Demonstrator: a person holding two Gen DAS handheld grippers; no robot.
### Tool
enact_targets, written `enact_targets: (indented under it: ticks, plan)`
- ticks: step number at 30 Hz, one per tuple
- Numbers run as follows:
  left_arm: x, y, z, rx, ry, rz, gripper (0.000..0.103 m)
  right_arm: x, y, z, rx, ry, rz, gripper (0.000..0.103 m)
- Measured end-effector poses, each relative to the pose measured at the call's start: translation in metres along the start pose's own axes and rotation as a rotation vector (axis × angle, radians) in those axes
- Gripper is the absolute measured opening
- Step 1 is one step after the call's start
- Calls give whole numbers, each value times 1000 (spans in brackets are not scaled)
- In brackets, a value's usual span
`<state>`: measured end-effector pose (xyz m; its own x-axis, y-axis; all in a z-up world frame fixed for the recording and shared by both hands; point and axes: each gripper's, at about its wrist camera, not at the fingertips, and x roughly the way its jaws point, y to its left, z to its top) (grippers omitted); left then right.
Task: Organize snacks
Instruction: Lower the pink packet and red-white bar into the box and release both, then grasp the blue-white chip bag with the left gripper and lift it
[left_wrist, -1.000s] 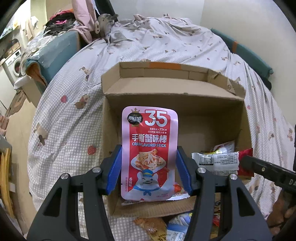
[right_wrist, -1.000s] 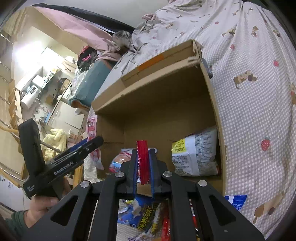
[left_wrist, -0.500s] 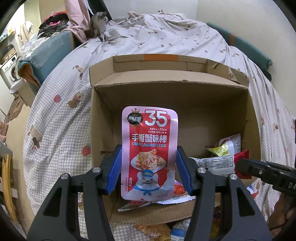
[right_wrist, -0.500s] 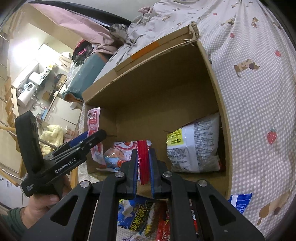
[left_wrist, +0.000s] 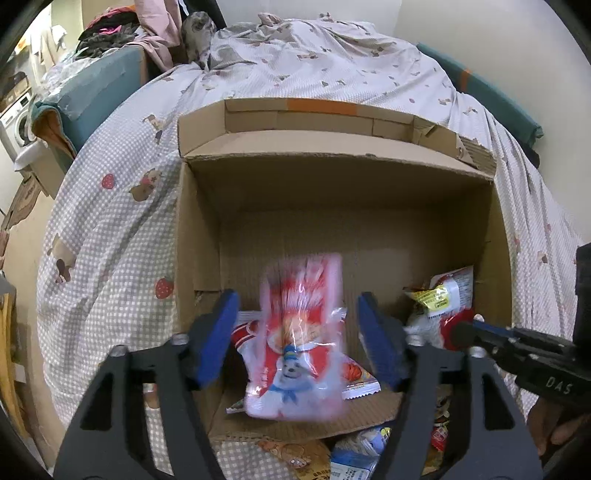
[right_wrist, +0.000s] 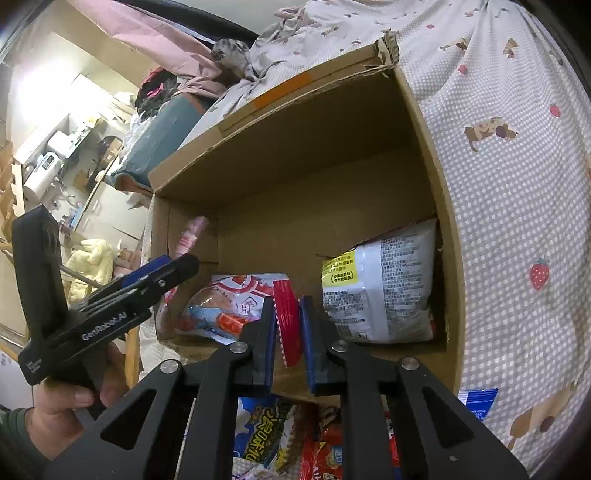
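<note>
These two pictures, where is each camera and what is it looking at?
Left wrist: on the left gripper, looking down into the cardboard box; its open fingers flank a blurred pink snack bag.
Right wrist: on the right gripper, pinching a red packet; a hand shows.
Shared: the box, and each view shows the other gripper.

Left tongs have just been opening, jaws parted, nothing gripped. Right tongs are pinched nearly shut, angled downward.

Crab stick packet off left tongs
</note>
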<state>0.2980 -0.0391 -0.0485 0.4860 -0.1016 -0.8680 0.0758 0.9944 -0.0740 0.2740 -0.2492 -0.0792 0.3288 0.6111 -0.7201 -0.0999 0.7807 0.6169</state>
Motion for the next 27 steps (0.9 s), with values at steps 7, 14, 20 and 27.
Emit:
enact_targets:
  ticks: [7,14,20,27]
  plan:
    - [-4,2,-1,-19,5,-12,79,-10,4,0,-25,-50,5,63]
    - [-10,7,-5,-41,-15,-16,80,-27,5,2,-41,-120,-1,75]
    - [-21,10,-11,-61,-70,0,80,-36,8,-2,-47,-121,-12,77]
    - [-40,9,-16,-72,-83,34,80,-54,22,-20,-83,-152,-26,96]
